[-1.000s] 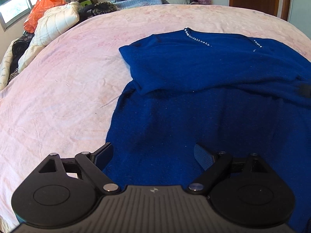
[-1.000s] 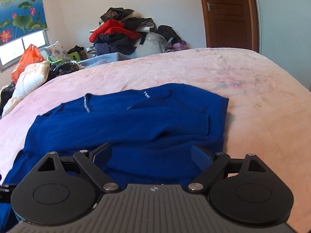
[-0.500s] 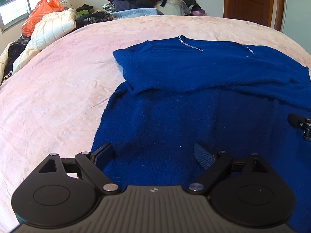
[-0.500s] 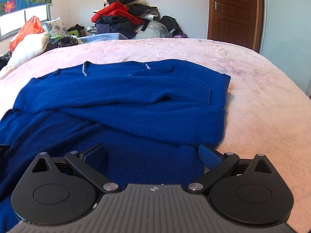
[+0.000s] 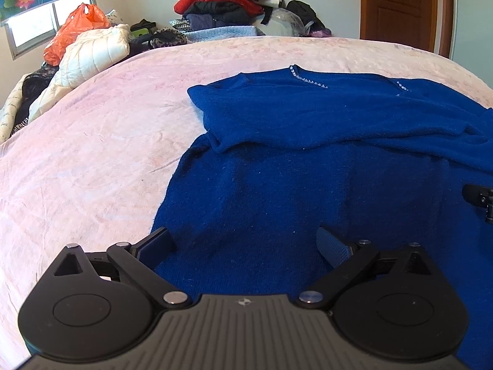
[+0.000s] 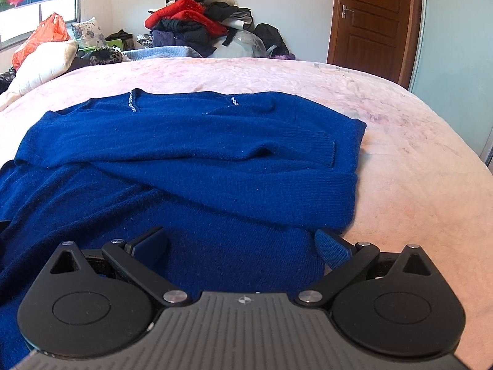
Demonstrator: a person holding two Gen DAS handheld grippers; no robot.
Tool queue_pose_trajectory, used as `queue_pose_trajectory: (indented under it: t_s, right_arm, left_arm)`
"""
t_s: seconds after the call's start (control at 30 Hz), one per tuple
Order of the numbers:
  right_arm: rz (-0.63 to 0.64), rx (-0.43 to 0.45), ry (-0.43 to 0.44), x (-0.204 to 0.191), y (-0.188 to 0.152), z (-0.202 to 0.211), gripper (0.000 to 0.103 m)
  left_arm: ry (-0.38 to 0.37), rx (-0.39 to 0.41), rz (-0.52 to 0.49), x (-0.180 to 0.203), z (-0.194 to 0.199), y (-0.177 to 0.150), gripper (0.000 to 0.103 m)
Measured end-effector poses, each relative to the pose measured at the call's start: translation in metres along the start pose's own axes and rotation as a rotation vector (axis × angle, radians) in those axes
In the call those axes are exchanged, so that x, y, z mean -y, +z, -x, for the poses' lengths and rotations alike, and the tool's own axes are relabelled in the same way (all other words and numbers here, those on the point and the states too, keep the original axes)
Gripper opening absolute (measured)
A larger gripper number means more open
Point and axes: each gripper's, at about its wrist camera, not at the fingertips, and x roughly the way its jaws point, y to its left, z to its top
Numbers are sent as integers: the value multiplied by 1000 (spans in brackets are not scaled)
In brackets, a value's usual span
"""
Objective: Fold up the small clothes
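Blue sweater [image 6: 191,166] lies spread on the pink bedspread [image 5: 92,141], sleeves folded across its chest, hem nearest me.

I hover the left gripper [image 5: 243,243] over the hem's left corner, its jaws opening and gripping nothing, while the right gripper [image 6: 240,243] gapes wide over the right corner, also unladen. My worry: a shallow pinch may catch only the top knit layer, dragging the folded sleeves askew. Piled clothes [image 6: 197,27] sit far behind.

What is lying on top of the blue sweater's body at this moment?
Both sleeves are folded across the upper part of the blue sweater, one ribbed cuff showing. The chest beneath them is covered; only bits of the beaded neckline show.
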Motion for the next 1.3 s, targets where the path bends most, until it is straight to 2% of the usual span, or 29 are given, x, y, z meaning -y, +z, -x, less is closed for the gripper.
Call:
queue_pose_trajectory:
  t_s: [0.13,0.27,0.57,0.9,1.3]
  right_arm:
    - [-14,-11,-18,1,-5,7,103]
    - [-24,-14,1,4,-16,19,103]
    - [-17,-7,11,0,-37,44,103]
    - [-2,-29,39,-6,-49,64,103]
    - [22,-50,87,-11,-60,85,103]
  left_arm:
    - [-10,-23,2,-3,2,0,102]
    - [-34,-51,19,-8,4,-2,102]
    - [-13,-2,4,-5,13,-15,102]
    - [-49,-99,-24,-14,27,-15,102]
    - [-59,-125,-66,-22,43,-22,102]
